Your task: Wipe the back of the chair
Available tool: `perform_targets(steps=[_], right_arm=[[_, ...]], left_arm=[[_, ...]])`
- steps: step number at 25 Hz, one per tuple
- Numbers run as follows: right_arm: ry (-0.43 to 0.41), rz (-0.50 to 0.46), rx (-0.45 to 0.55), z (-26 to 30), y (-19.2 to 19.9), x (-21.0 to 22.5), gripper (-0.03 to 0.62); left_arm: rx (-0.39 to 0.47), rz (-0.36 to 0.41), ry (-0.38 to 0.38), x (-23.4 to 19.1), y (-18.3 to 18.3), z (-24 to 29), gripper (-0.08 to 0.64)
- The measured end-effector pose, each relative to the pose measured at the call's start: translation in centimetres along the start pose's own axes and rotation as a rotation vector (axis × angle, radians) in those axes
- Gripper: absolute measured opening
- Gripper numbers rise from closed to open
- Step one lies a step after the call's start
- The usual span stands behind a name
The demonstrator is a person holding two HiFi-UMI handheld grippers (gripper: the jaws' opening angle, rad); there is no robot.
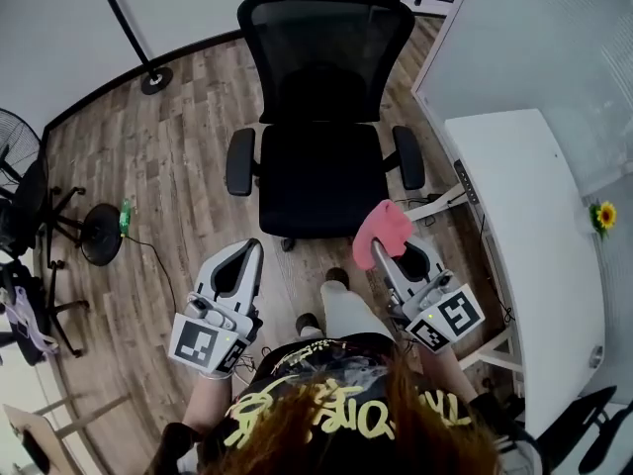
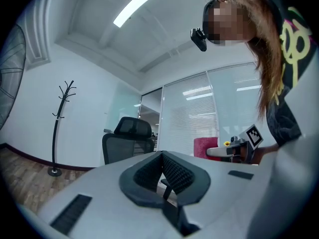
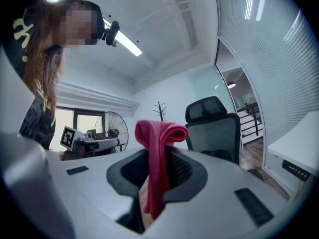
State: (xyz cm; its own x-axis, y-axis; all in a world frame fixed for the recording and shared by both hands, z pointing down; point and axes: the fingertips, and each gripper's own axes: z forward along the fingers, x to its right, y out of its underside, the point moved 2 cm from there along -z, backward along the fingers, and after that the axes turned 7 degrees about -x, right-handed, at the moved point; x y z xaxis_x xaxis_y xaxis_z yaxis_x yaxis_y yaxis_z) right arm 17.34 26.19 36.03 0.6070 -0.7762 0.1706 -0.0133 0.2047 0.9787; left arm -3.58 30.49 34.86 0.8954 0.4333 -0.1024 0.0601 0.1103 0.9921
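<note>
A black mesh office chair (image 1: 321,166) stands on the wood floor right in front of me, seat toward me and its back (image 1: 326,57) on the far side. My right gripper (image 1: 381,255) is shut on a pink cloth (image 1: 384,228), held just short of the seat's front right corner. In the right gripper view the cloth (image 3: 158,148) hangs folded between the jaws, with the chair (image 3: 214,128) beyond. My left gripper (image 1: 253,247) is shut and holds nothing, near the seat's front left. The left gripper view shows the chair (image 2: 127,141) farther off.
A white desk (image 1: 524,226) with a yellow flower (image 1: 604,214) runs along the right, close to the chair's armrest (image 1: 408,156). A coat stand (image 1: 148,67) is at the back left. A floor fan (image 1: 20,146) and a round base (image 1: 101,236) stand on the left.
</note>
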Motion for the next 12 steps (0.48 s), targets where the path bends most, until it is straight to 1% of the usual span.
perform_targets(steps=[3,7,12], right_arm=[[0.022,0.014,0.010,1.2,-0.1,1.3,0.074],[0.004,0.000,0.030,3.9,-0.6,3.0,0.074],[-0.016,0.005,0.053,7.8,-1.9,7.2,0.074]], left_arm=[[0.003,-0.018,-0.005,-1.6,0.1,0.9,-0.009],[0.031,-0.012,-0.020,-3.3,-0.6,2.6,-0.009],[-0.011,0.017,-0.067,-5.8,-0.5,5.8,-0.009]])
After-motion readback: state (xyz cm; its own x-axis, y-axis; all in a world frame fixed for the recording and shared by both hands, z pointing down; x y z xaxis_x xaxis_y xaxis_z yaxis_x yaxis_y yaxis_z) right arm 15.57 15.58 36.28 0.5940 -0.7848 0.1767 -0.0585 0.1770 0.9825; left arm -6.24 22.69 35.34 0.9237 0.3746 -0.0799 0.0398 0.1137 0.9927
